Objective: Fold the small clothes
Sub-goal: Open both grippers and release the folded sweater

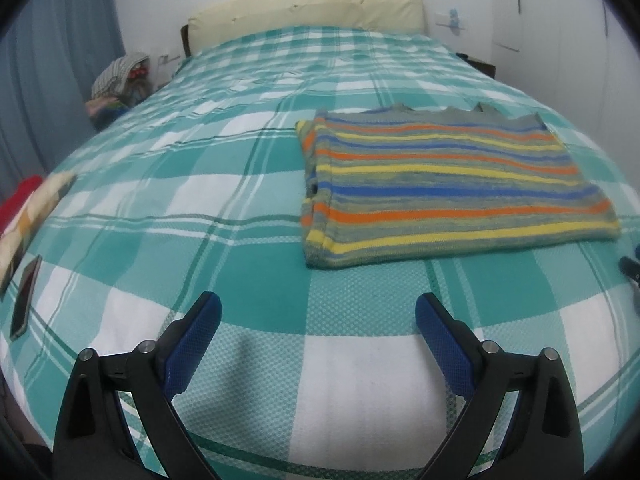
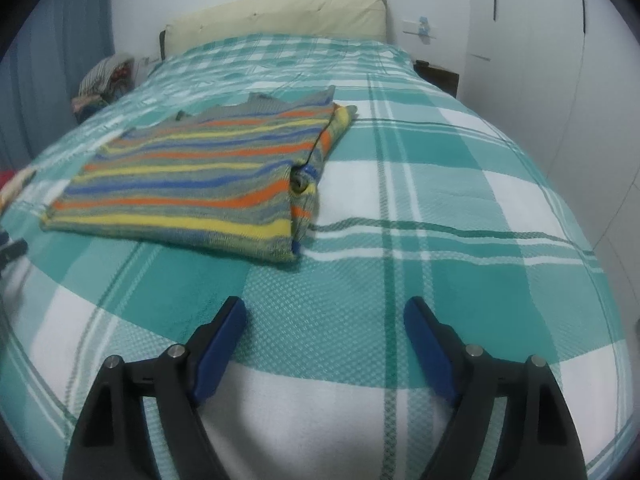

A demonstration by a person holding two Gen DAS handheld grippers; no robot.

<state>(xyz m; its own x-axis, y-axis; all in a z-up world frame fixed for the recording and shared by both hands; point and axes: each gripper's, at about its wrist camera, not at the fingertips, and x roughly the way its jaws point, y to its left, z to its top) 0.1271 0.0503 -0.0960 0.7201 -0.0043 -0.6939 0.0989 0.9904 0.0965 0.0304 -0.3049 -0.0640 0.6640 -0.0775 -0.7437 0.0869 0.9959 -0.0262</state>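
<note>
A striped sweater (image 1: 444,184) in grey, orange, yellow and blue lies folded flat on the bed, its sides tucked in. In the left wrist view it lies ahead and to the right of my left gripper (image 1: 318,306), which is open and empty above the bedspread. In the right wrist view the sweater (image 2: 192,184) lies ahead and to the left of my right gripper (image 2: 325,310), also open and empty. The tip of the right gripper shows at the right edge of the left wrist view (image 1: 630,268).
The bed has a teal and white checked bedspread (image 1: 200,200) and a cream headboard (image 1: 308,10). A phone (image 1: 26,300) and folded cloths (image 1: 28,216) lie at the bed's left edge. A pile of clothes (image 1: 120,84) sits beside the bed by the blue curtain (image 1: 52,60).
</note>
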